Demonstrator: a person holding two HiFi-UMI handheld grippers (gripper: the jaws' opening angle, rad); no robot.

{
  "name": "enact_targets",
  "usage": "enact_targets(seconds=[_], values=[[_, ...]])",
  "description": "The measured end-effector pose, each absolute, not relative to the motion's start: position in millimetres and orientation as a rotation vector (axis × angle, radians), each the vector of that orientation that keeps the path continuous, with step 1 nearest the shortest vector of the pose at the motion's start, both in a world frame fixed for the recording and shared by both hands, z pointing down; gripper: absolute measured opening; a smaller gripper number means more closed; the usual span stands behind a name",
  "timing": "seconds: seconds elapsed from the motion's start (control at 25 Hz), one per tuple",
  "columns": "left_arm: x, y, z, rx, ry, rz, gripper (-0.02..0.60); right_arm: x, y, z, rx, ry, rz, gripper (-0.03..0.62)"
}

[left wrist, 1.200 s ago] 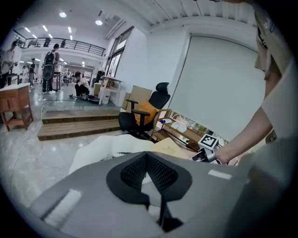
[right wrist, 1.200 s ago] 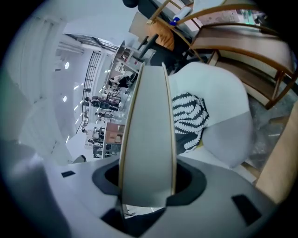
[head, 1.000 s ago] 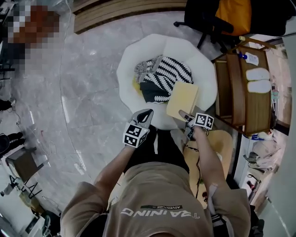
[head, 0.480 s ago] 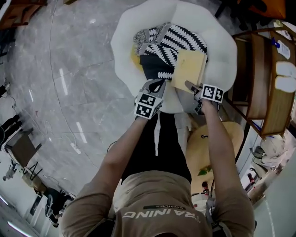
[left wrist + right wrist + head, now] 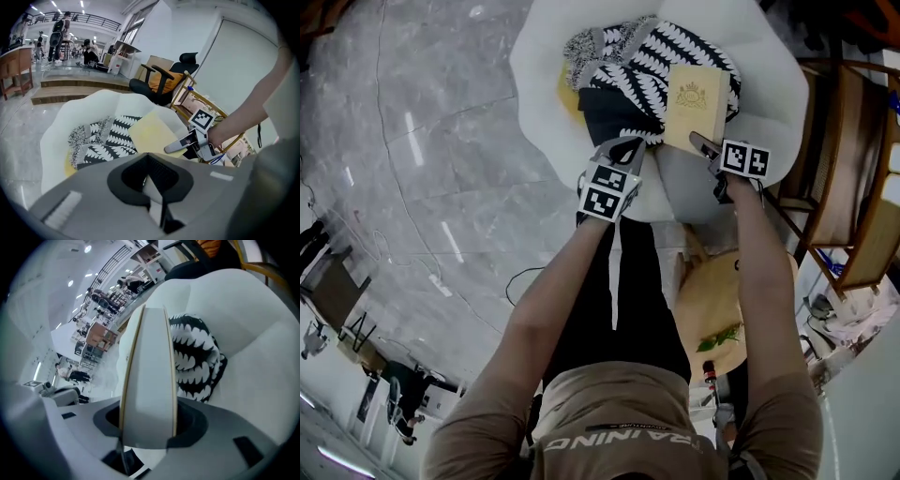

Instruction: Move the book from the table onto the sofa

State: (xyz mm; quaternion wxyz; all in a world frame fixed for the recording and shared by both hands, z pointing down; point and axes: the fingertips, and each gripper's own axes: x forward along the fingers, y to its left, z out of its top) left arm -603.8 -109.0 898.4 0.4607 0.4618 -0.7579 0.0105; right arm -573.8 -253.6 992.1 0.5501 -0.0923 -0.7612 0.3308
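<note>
Main risk, as I judge it: the book (image 5: 698, 98) is pinched only at its near edge by the right gripper (image 5: 703, 143), so most of it sticks out toward 12 o'clock unsupported and could pivot or slip out of the jaws. Second risk: it hangs over the lumpy black-and-white cushion (image 5: 652, 56) on the white sofa (image 5: 539, 80). Let go there, it may land tilted and slide to the seat front or the floor. I can't tell from the head view whether the book already touches the cushion. The right gripper view shows the jaws clamped on both covers, the page edge facing the camera and the cushion at 3 o'clock of it. The book is at 1 o'clock in the head view, above the sofa seat and well clear of the round wooden tabletop (image 5: 727, 300) at 5 o'clock. The right arm is stretched nearly straight forward, its gripper angled down toward the seat. The left arm is bent at the elbow, with the left gripper (image 5: 623, 150) at 8 o'clock of the book, near the seat's front edge. Its jaws are closed on nothing and it takes no part in the carry.
</note>
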Motion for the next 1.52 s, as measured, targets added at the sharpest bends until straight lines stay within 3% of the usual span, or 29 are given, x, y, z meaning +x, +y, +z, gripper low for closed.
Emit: enact_targets(seconds=[0.88, 1.52], values=[[-604, -81, 959, 1.168, -1.777, 0.062, -0.002, -617, -272, 1052, -0.275, -1.847, 0.633, 0.224], [-566, -95, 915, 1.297, -1.781, 0.076, -0.003, -562, -280, 1016, -0.139, -1.831, 0.566, 0.242]])
